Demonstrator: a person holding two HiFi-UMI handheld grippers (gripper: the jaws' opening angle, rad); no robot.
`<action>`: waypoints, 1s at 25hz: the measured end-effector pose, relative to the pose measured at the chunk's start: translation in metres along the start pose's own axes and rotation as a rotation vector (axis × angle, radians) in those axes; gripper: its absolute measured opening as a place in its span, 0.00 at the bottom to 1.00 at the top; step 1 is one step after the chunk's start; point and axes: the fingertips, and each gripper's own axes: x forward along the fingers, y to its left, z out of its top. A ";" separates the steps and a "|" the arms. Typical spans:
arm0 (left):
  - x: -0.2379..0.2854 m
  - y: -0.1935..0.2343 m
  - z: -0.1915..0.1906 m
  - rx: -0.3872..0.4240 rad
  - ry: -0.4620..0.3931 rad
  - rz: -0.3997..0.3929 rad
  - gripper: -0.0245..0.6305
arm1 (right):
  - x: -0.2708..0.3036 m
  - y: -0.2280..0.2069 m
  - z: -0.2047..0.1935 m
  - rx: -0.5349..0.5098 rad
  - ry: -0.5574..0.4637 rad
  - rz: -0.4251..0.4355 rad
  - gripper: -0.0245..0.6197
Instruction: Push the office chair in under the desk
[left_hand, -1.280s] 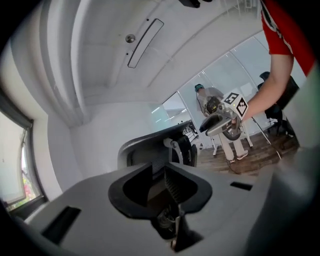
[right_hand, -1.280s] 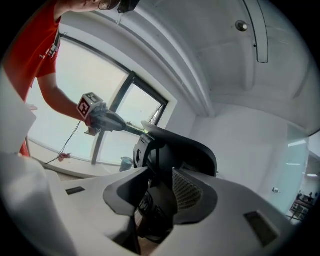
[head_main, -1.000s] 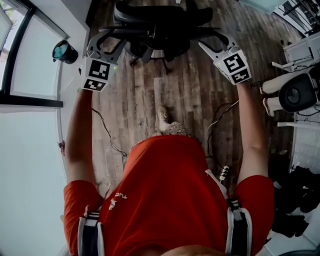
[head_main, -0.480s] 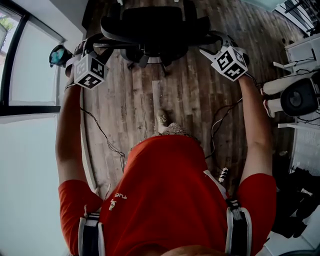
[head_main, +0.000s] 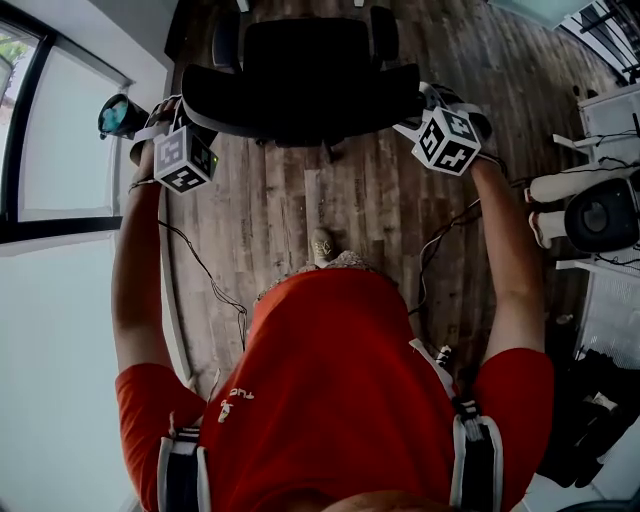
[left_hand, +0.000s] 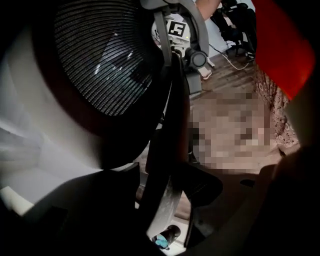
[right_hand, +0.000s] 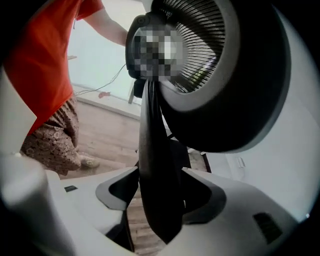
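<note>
Lower now than a second ago, my left gripper (head_main: 172, 118) and right gripper (head_main: 420, 115) sit at either end of the office chair (head_main: 300, 85) back, their jaws just opened wide. Only the gripper views show the dark frame edge (right_hand: 155, 165) standing loose between each pair. The chair stands ahead on the wooden floor (head_main: 340, 200).
</note>
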 end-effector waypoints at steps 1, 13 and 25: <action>0.002 -0.001 0.000 0.014 0.003 -0.004 0.41 | 0.002 0.001 0.000 -0.013 -0.003 0.012 0.47; 0.022 0.006 0.003 0.152 0.055 -0.008 0.20 | 0.008 -0.014 0.001 -0.167 -0.036 -0.026 0.26; 0.071 0.049 0.004 0.154 0.057 -0.005 0.19 | 0.037 -0.071 -0.018 -0.158 -0.010 -0.017 0.25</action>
